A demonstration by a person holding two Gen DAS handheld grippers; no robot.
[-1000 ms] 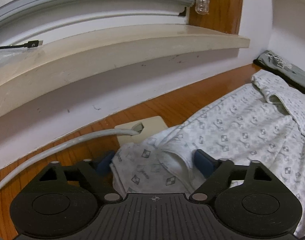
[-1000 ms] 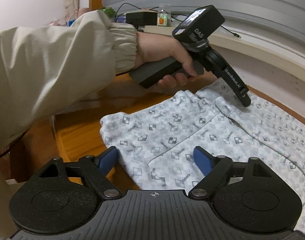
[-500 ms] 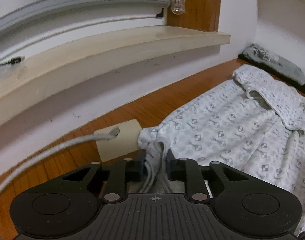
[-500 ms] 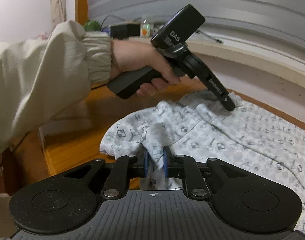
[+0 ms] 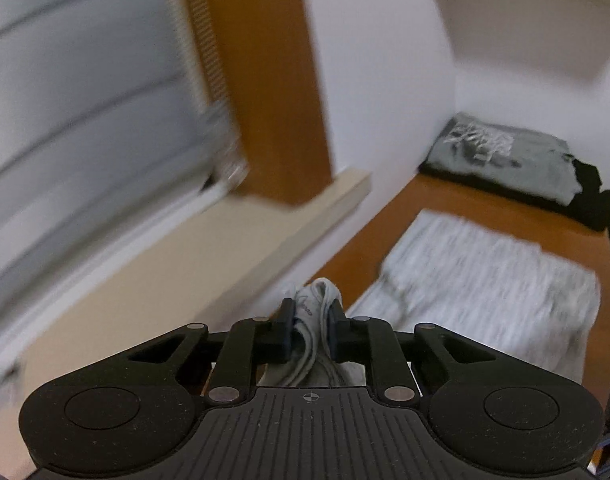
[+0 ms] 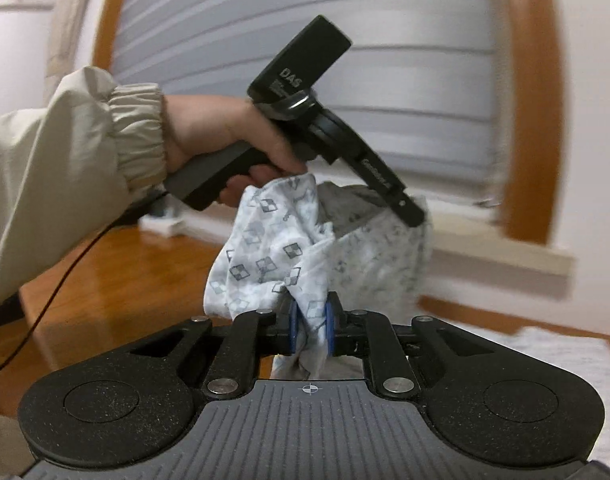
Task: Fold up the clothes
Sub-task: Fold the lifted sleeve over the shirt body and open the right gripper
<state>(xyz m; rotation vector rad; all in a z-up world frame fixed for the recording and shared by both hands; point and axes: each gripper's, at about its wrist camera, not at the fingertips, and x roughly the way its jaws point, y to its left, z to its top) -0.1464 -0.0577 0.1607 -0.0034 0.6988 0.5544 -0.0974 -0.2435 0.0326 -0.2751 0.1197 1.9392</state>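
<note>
A white garment with a grey checked print [image 5: 485,280] lies partly on the wooden table [image 5: 465,200]. My left gripper [image 5: 309,316] is shut on one bunched edge of it, lifted above the table. My right gripper [image 6: 309,320] is shut on another edge of the same garment [image 6: 273,248], which hangs between the two grippers. In the right wrist view the left gripper [image 6: 417,216] is held in a hand with a beige sleeve, its tip in the cloth.
A folded grey and black garment [image 5: 505,160] lies at the far end of the table by the wall. A beige window sill [image 5: 225,240] and grey blinds [image 6: 345,40] run along the table's side. A thin black cable [image 6: 45,312] hangs over the table.
Both grippers closed on the garment's edge and have lifted it off the table, swinging toward the far end. The views are motion-blurred now.
</note>
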